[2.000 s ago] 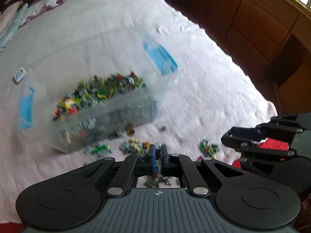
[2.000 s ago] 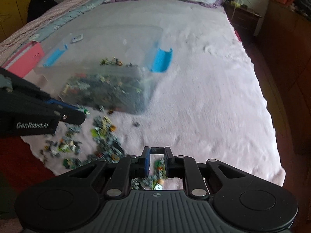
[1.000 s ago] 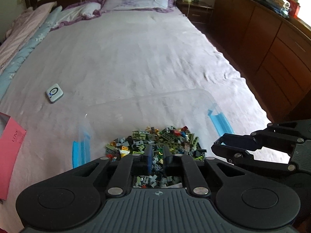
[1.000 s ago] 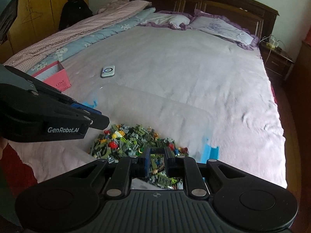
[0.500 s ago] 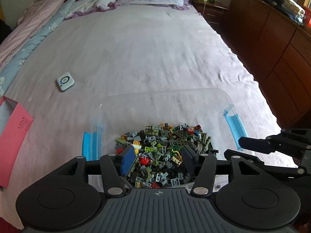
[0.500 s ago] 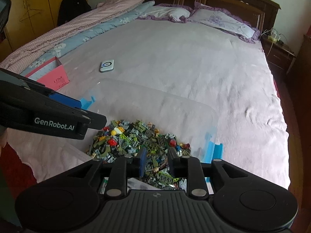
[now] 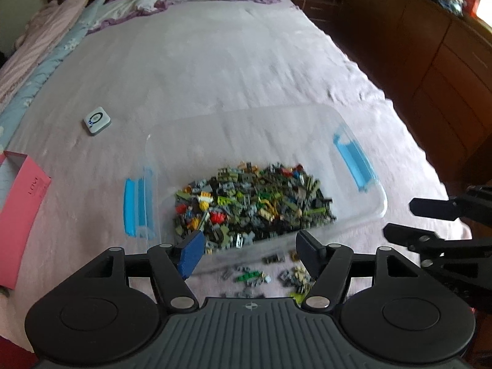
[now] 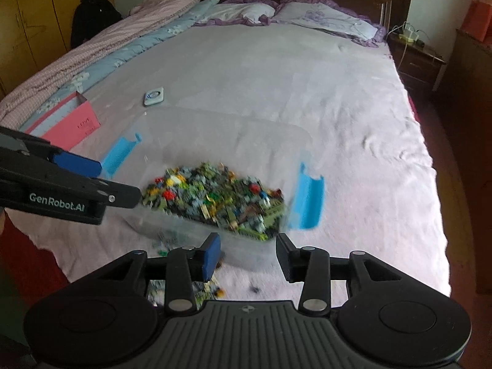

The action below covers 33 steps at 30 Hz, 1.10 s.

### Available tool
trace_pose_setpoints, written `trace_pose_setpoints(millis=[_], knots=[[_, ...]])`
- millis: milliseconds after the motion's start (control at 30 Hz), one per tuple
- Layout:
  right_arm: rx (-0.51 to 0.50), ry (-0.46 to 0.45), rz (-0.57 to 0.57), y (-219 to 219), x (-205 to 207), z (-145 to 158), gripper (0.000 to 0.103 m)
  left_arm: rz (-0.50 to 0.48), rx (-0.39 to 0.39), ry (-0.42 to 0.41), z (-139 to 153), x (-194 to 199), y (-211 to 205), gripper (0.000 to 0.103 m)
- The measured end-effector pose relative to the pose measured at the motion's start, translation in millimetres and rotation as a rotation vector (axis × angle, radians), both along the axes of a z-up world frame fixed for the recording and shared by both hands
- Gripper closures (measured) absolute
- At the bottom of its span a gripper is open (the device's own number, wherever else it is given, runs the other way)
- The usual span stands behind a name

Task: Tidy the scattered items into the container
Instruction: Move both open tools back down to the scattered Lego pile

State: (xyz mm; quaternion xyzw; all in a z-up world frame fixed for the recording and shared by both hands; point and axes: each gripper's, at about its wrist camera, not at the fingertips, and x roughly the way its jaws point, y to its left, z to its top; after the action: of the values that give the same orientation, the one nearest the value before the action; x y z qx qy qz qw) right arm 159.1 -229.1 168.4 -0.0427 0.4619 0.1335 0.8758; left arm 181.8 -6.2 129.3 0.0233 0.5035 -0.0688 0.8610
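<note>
A clear plastic bin [image 7: 366,212] [image 8: 252,255] with blue handles [image 7: 353,160] [image 8: 307,200] sits near the foot of the bed, holding a heap of small toy bricks [image 7: 252,200] [image 8: 215,196]. Loose bricks [image 7: 255,276] [image 8: 209,292] lie on the cover in front of the bin. My left gripper [image 7: 250,253] is open and empty, just before the bin's near wall and above the loose bricks. My right gripper [image 8: 247,256] is open and empty at the bin's near corner. Each gripper shows at the edge of the other's view.
A pale pink bed cover [image 7: 230,61] stretches far behind the bin. A pink box [image 7: 18,209] [image 8: 67,123] and a small white device [image 7: 97,120] [image 8: 154,95] lie to the left. Dark wooden drawers [image 7: 446,46] run along the right. The bed's front edge is close below the grippers.
Both grippers went from shut to open over the bin, then pulled back toward the bed's front edge, so the loose bricks before the bin show again.
</note>
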Motion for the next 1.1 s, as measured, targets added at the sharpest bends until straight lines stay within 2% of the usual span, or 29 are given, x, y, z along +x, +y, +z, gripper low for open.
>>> trace_pose_setpoints(millis=[300,467,700,933,1100], knots=[[-0.036,0.07,-0.007,-17.1,-48.6,-17.3,0.06,0.014,0.015,0.056,-10.0,-30.4,-7.0,0.037],[-0.038,0.102,-0.012,-27.1,-69.5,-27.1,0.06,0.025,0.03,0.082,-14.7,-45.9,-10.3,0.033],[-0.033,0.159,-0.015,-36.5,-92.0,-52.2,0.06,-0.004,0.068,0.12,-28.9,-68.3,-26.2,0.033],[-0.04,0.172,-0.03,-42.8,-104.4,-76.4,0.06,-0.054,0.06,0.161,-52.0,-77.8,-49.2,0.032],[-0.046,0.156,-0.065,-53.5,-94.8,-94.3,0.069,-0.091,0.047,0.168,-70.0,-77.2,-68.2,0.032]])
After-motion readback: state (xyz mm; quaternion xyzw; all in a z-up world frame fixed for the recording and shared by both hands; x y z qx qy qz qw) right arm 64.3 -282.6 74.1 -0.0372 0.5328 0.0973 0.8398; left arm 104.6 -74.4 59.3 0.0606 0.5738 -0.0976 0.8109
